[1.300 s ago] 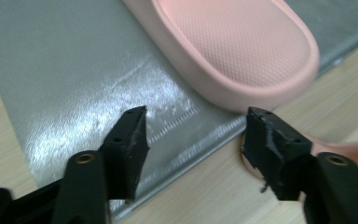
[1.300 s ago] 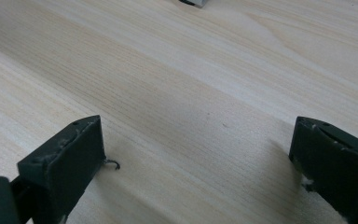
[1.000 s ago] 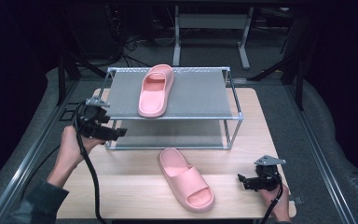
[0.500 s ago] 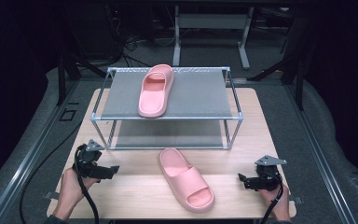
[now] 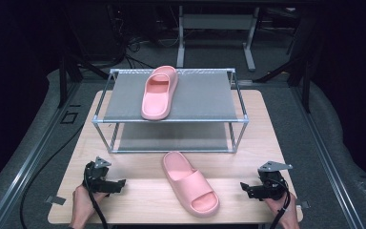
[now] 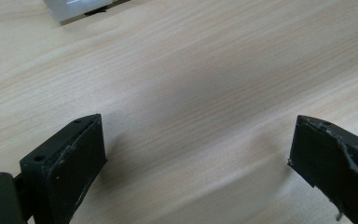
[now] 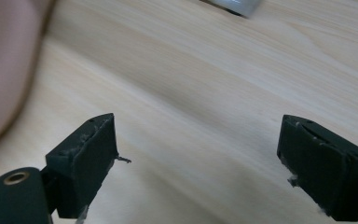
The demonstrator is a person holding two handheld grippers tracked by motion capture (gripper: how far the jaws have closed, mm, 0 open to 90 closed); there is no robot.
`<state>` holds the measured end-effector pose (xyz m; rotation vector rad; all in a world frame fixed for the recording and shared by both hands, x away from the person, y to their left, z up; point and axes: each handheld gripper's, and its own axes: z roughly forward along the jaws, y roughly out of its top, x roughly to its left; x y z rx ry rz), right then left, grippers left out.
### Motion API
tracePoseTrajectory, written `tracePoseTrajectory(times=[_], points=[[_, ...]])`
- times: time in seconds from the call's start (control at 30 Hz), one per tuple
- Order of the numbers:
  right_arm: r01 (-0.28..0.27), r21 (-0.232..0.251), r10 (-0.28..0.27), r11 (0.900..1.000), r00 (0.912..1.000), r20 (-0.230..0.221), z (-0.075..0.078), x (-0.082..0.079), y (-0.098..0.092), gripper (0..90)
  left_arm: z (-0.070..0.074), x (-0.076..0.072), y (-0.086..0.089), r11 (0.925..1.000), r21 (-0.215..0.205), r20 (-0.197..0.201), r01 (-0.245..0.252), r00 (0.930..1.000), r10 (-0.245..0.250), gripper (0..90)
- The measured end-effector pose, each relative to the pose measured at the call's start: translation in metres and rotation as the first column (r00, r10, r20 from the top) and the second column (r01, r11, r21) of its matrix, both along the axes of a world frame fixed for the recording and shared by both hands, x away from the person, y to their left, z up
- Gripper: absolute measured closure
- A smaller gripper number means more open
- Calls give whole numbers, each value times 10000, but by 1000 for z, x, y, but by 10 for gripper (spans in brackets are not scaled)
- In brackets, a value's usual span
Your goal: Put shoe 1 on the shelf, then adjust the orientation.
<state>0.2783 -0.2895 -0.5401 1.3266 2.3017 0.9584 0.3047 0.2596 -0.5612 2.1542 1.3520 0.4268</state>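
One pink slipper lies on the top shelf of a metal-framed rack, toward its left side. A second pink slipper lies on the wooden table in front of the rack, and its blurred edge fills the left of the right gripper view. My left gripper rests low at the table's front left, open, with bare wood between its jaws. My right gripper rests at the front right, open, also over bare wood, pointing toward the lower slipper.
The rack has a grey lower shelf with nothing on it. A rack foot appears at the top of the left gripper view, another foot at the top of the right gripper view. Cables and stand legs lie on the dark floor behind.
My left gripper has come down from beside the rack's left end to the table's front left corner. The right gripper has stayed in place.
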Motion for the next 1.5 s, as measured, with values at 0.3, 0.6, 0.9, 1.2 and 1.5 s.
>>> tracePoseTrajectory(times=[0.3,0.6,0.9,1.2,1.5], points=[[-1404,-29,1398,9901,9873,-749,28,-19,50,110,-5,-3,-4,9996,-40,466,-272,9985,273,0],[-2345,-492,2251,9709,9629,-1490,31,-19,102,194,-12,-9,-2,9992,-373,1198,-150,9926,194,0],[-2017,-1438,1697,9688,9633,-2078,24,-3,117,307,-12,-11,-5,9978,-435,1288,-494,9902,547,0],[-1371,-1657,1022,9766,9737,-2037,21,17,109,480,-12,-11,-6,9977,-408,1291,-543,9899,592,0],[-614,-2243,194,9726,9826,-1848,24,41,97,481,-12,-11,-7,9976,-426,1277,-554,9900,604,0]])
